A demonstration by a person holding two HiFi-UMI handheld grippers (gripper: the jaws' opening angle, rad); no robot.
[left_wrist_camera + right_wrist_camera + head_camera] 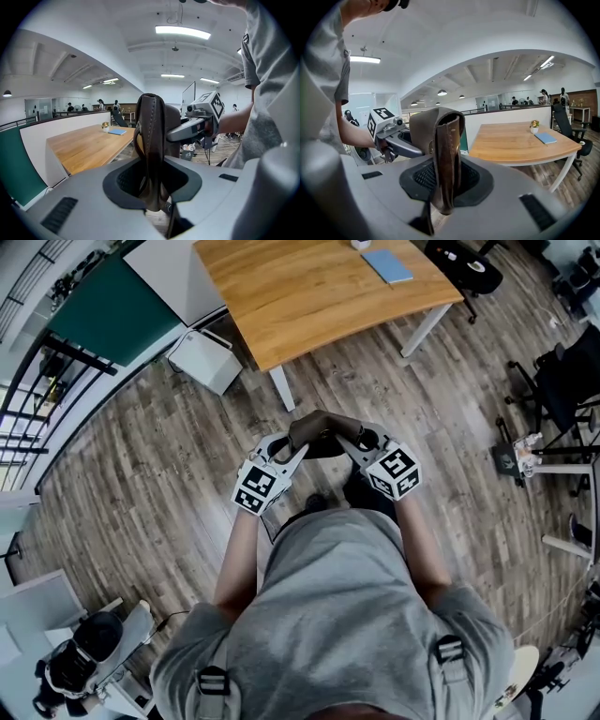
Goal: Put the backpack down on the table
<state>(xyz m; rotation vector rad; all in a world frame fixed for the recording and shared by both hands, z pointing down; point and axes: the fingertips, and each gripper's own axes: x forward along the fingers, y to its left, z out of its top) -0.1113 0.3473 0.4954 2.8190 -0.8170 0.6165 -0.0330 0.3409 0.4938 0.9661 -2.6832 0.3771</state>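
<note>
Most of the head view is taken up by the plank floor point(169, 456). The wooden bench point(309, 287) is seen at the top of that view, on white legs, with a white cabinet point(204, 360) set on the floor beside its left end. A person point(347, 615) in a grey shirt is seen from above, short of the bench, with both arms held out in front.

The brown leather backpack point(323, 430) is held up in the air between the two hands, over the floor and apart from the bench. Only its top is made out from above.

The left tool point(292, 448) is pinched on a folded brown strap point(151, 140) of the backpack, which stands upright between its jaws. The right tool point(352, 442) is likewise clamped on a brown strap, also upright between its jaws. The two tools are pointed toward each other and held close together, each seen in the other's view.

A blue book point(387, 265) is laid flat near the far edge of the bench.
</note>
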